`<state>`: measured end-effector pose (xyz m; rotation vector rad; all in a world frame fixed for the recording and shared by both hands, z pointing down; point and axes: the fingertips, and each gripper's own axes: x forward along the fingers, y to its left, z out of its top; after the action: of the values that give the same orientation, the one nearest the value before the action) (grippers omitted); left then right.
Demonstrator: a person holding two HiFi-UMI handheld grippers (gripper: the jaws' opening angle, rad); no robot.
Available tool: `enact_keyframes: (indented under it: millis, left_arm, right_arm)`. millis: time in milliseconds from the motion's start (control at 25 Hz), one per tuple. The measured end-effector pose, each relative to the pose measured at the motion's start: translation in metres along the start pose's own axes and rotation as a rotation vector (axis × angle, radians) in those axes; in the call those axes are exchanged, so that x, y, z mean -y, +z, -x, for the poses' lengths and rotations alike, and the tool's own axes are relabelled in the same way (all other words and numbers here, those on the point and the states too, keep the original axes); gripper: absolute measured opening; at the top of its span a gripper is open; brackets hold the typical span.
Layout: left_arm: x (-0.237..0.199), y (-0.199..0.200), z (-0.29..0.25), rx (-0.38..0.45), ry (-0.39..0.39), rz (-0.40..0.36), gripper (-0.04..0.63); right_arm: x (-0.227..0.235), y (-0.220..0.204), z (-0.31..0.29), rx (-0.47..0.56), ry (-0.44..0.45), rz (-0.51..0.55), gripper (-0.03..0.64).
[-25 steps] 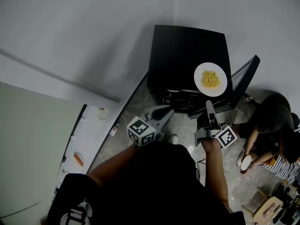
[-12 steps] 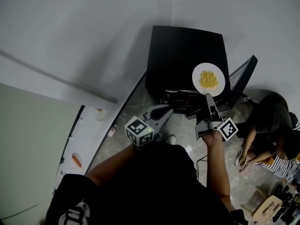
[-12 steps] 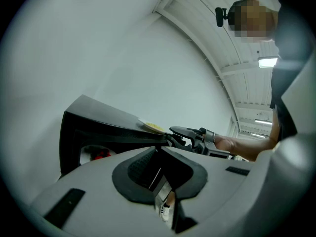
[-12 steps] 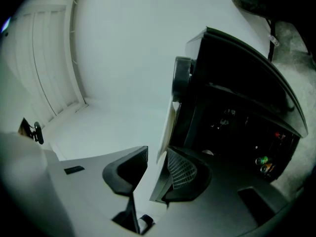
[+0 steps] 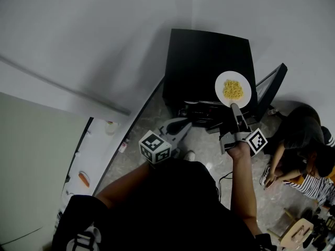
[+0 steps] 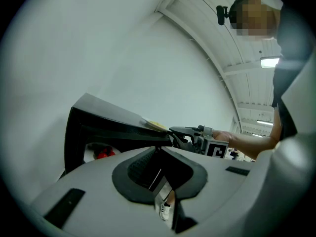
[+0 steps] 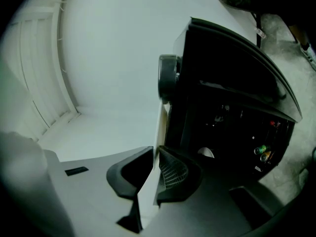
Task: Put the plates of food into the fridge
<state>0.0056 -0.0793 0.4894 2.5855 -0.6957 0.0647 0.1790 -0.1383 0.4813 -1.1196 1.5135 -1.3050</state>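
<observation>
A white plate of yellow food point(image 5: 233, 89) hangs level by the top front edge of the black fridge point(image 5: 207, 61). My right gripper point(image 5: 233, 107) is shut on the plate's near rim. In the right gripper view the plate point(image 7: 159, 132) runs edge-on between the pads of that gripper point(image 7: 155, 152), with the dark open fridge point(image 7: 232, 107) just beyond. My left gripper point(image 5: 187, 123) hovers lower left of the plate, shut and empty. The left gripper view shows its jaws point(image 6: 160, 154) closed, the fridge point(image 6: 98, 122), the plate point(image 6: 155, 126) and the right gripper point(image 6: 197, 135) ahead.
The fridge door point(image 5: 272, 88) stands open to the right. Cans point(image 7: 261, 151) and a white dish point(image 7: 206, 153) sit on the fridge shelves. Two people point(image 5: 306, 140) crouch on the floor at right, near a wooden chair point(image 5: 296, 233). A white counter point(image 5: 91, 161) runs along the left.
The right gripper and plate have edged slightly left and nearer the fridge front. The left gripper has barely moved and stays shut.
</observation>
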Motion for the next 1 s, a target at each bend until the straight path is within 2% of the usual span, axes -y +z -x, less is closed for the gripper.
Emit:
enact_keyframes:
  millis: [480, 840, 1000]
  left_arm:
    - [-0.017, -0.006, -0.009, -0.012, 0.003, 0.024, 0.029]
    - [-0.029, -0.008, -0.019, -0.016, 0.01, 0.052, 0.029]
    - [-0.003, -0.008, 0.006, 0.003, 0.003, 0.035, 0.029]
  right_arm:
    - [0.011, -0.001, 0.002, -0.01, -0.029, -0.056, 0.046]
    - [0.018, -0.002, 0.01, -0.021, -0.02, -0.045, 0.046]
    - [-0.006, -0.025, 0.045, -0.036, 0.003, -0.029, 0.046]
